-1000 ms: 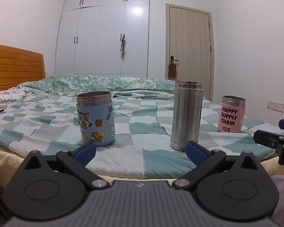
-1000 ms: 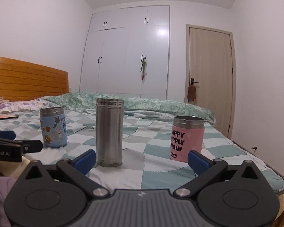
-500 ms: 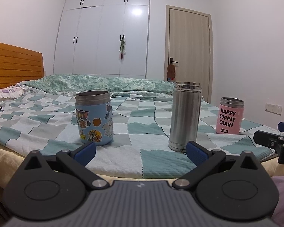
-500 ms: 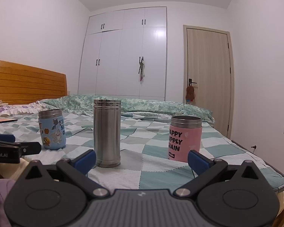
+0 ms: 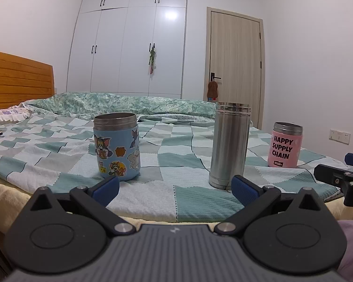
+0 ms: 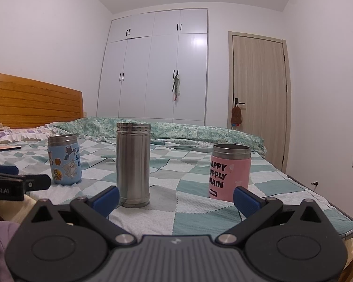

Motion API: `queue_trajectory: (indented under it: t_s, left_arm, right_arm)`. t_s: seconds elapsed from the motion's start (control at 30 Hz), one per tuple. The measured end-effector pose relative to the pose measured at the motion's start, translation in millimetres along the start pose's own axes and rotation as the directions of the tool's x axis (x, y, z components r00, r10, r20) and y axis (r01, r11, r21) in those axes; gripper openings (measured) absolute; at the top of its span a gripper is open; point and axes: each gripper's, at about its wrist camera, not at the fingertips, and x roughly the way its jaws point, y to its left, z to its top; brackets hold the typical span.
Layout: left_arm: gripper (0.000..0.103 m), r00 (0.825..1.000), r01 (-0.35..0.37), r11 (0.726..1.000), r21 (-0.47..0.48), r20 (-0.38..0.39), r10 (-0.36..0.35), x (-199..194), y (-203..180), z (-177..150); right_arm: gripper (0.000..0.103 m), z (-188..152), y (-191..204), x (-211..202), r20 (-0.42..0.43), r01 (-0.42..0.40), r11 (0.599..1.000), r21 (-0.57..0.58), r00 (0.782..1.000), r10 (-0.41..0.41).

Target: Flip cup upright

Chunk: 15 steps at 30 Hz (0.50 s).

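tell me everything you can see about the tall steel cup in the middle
The tall steel cup is a plain, slim cylinder of brushed metal, unmarked, with ridged bands around its top end and a stepped ring at the bottom. It stands vertical on the checked bedspread, between the blue cartoon cup and the pink cup, apart from both. Whether its top is open or closed cannot be told from this low angle. Neither claw touches it; both are open and short of it.
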Motion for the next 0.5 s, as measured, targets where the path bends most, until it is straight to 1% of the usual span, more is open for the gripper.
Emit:
queue_trajectory:
  t_s: [0.5]
  left_arm:
    - [0.103,1.0,0.002,1.0,-0.003,0.001,-0.002,-0.4,-1.2,0.2]
  right_arm:
    - [0.103,0.0,-0.3,0.1,0.0,0.0,1.0,0.0,1.0,0.0]
